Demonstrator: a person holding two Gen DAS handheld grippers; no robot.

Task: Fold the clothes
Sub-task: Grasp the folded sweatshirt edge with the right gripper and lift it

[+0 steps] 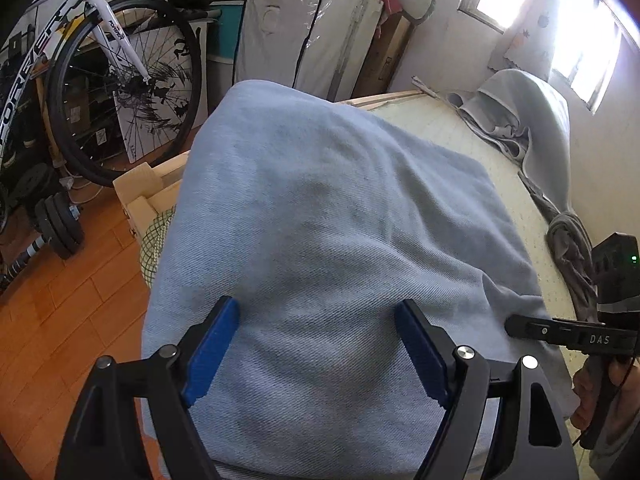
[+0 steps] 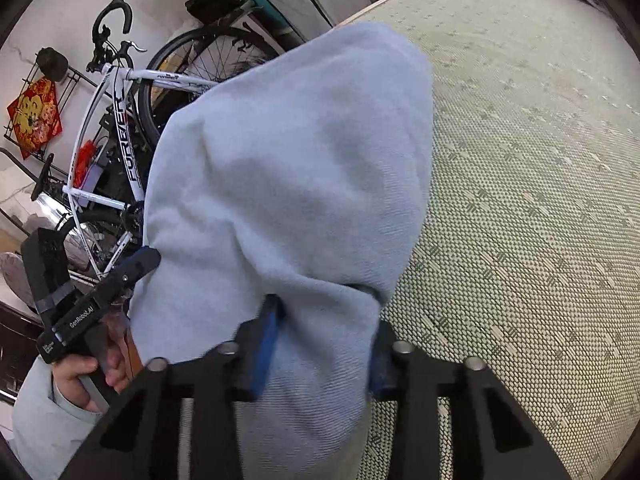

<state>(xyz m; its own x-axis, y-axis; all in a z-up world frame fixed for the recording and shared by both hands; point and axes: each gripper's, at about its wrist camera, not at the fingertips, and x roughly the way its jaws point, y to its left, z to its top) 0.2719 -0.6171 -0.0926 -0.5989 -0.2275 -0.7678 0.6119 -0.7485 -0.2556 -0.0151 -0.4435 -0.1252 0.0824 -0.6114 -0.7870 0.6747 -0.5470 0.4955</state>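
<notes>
A light blue-grey garment (image 1: 320, 200) fills the left wrist view, bunched and spread over the near part of the bed mat (image 1: 460, 132). My left gripper (image 1: 316, 344) hovers open just over it, blue pads wide apart on either side of the fabric. In the right wrist view the same garment (image 2: 288, 160) rises in a hump, and my right gripper (image 2: 324, 352) is shut on a thick bunch of it. The right gripper (image 1: 510, 326) also shows side-on at the cloth's right edge. The left gripper (image 2: 144, 260) touches the cloth's left edge, held by a hand (image 2: 80, 372).
More grey clothes (image 1: 520, 120) lie heaped at the far side of the woven mat (image 2: 520, 200), and a darker grey piece (image 1: 572, 248) lies at its right edge. A white bicycle (image 1: 120, 80), a dumbbell (image 1: 60, 224) and wooden floor (image 1: 60, 300) are left of the bed.
</notes>
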